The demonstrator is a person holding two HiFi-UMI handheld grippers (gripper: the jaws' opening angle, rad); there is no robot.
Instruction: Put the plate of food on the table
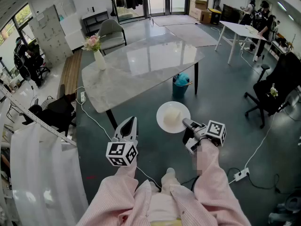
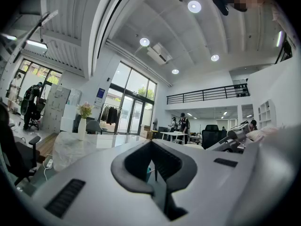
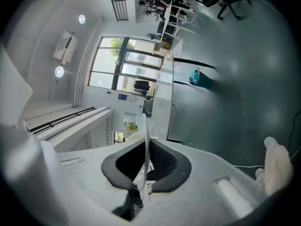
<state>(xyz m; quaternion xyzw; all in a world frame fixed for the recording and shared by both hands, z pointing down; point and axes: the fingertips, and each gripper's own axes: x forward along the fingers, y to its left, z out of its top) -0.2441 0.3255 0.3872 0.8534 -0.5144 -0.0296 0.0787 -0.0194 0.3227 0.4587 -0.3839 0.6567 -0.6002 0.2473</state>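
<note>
A round white plate (image 1: 170, 117) with a pale mound of food hangs over the dark floor, just in front of the marble table (image 1: 141, 69). My right gripper (image 1: 186, 123) is shut on the plate's near right rim. In the right gripper view the plate (image 3: 146, 135) shows edge-on, pinched between the black pads (image 3: 162, 161). My left gripper (image 1: 130, 123) is to the left of the plate, pointing at the table, shut and empty. The left gripper view looks past those closed jaws (image 2: 154, 166) at the tabletop (image 2: 89, 145). A white vase of flowers (image 1: 97, 54) stands on the table's far left corner.
A teal bin (image 1: 180, 84) sits under the table by its right leg. A grey armchair (image 1: 112, 32) stands behind the table and a black office chair (image 1: 277, 88) at the right. A power strip (image 1: 241, 174) and cables lie on the floor. People stand at a white table (image 1: 242, 29) far right.
</note>
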